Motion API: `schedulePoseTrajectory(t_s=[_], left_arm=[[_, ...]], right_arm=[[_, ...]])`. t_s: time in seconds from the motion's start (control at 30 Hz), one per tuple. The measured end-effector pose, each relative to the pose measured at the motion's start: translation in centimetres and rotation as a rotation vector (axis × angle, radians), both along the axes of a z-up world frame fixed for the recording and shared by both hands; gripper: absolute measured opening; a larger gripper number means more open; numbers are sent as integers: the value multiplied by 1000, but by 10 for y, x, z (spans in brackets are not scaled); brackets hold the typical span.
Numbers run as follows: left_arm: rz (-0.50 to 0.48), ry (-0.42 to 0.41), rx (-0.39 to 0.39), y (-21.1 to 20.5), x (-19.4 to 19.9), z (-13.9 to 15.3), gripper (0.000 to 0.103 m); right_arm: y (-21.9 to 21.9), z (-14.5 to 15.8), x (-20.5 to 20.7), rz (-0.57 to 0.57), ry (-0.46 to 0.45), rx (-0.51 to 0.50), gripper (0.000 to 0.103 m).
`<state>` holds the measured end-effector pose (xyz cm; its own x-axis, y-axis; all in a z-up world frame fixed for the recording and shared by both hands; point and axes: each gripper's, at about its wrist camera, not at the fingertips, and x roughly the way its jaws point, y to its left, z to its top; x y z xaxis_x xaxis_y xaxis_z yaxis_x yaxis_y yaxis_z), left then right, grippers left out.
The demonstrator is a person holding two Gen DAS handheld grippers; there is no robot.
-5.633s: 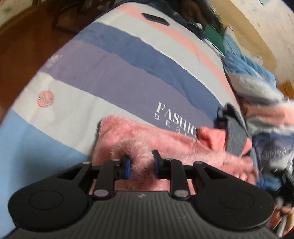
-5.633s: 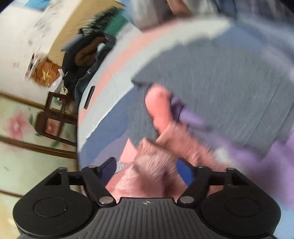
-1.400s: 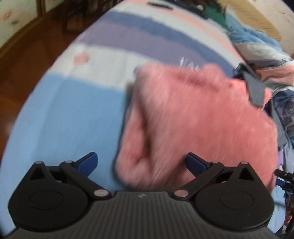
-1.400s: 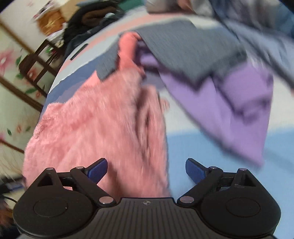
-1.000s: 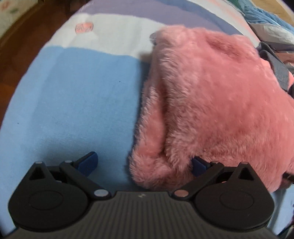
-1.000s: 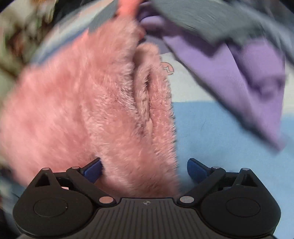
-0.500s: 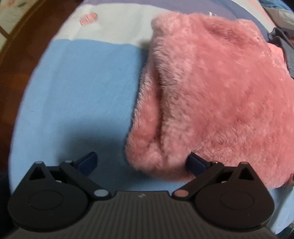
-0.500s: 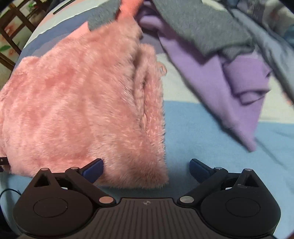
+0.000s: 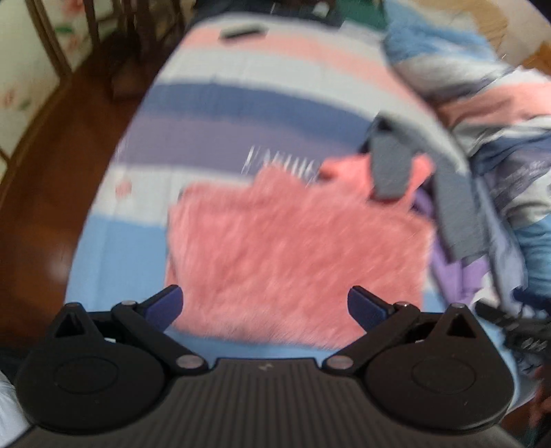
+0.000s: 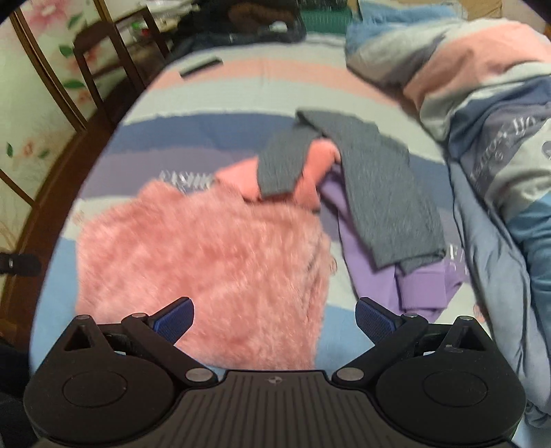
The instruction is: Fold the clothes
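Observation:
A fluffy pink garment (image 9: 296, 248) (image 10: 203, 272) lies folded into a rough rectangle on the striped bedsheet (image 9: 220, 113) (image 10: 213, 93). My left gripper (image 9: 265, 306) hovers open above its near edge, nothing between the fingers. My right gripper (image 10: 275, 318) is also open and empty, raised above the garment's near right corner. Behind the pink garment lie a grey knit piece (image 9: 391, 169) (image 10: 378, 193) draped over a smooth pink garment (image 10: 310, 169), and a purple garment (image 10: 389, 275) (image 9: 451, 268) to the right.
A rumpled striped duvet (image 10: 482, 113) (image 9: 499, 113) fills the right side of the bed. A dark flat object (image 10: 200, 66) (image 9: 241, 31) lies on the far sheet. Wooden floor (image 9: 44, 193) and a chair (image 10: 103, 51) are at the left. Dark clothes (image 10: 255, 17) are piled at the bed's far end.
Both grippers have pulled up and back from the pink garment, which now lies released and folded on the sheet. The view is wider and shows the far bed.

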<state>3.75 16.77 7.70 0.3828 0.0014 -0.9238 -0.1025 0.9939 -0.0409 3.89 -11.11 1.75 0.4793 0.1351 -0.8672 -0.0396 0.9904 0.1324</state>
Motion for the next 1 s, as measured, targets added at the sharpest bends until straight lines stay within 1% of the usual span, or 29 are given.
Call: schedulePoseTrajectory(t_s=[0.13,0.2,0.3,0.4,0.5,0.57,0.73,0.83,1.0], left_arm=[[-39,-75,50,-34,-7,48,103],[-57,-86,80,-46,-15,60,103],[-81,-75,76,-54,-22,68,103],[-113,-61,69,-61,-32,66,103],[-132,-49,78,-61,-34,49,103],[-142,-36,85,-59,-34,42,103],[-171,-26,78,-55,-34,31,103],[-206,-20,56,-58,-34,25,103],[-262,14,26,-66,-37,11,103]], right_arm=[[-2,20,-19,21,-42,-17,101],[-1,23,-27,22,-43,-16,101],[3,21,-38,18,-30,-26,101],[8,16,-45,6,-4,-41,101],[15,12,-52,-11,16,-51,101],[19,12,-56,-25,21,-62,101],[31,17,-66,-63,32,-114,101],[33,21,-73,-95,37,-137,103],[24,23,-83,-172,76,-53,103]])
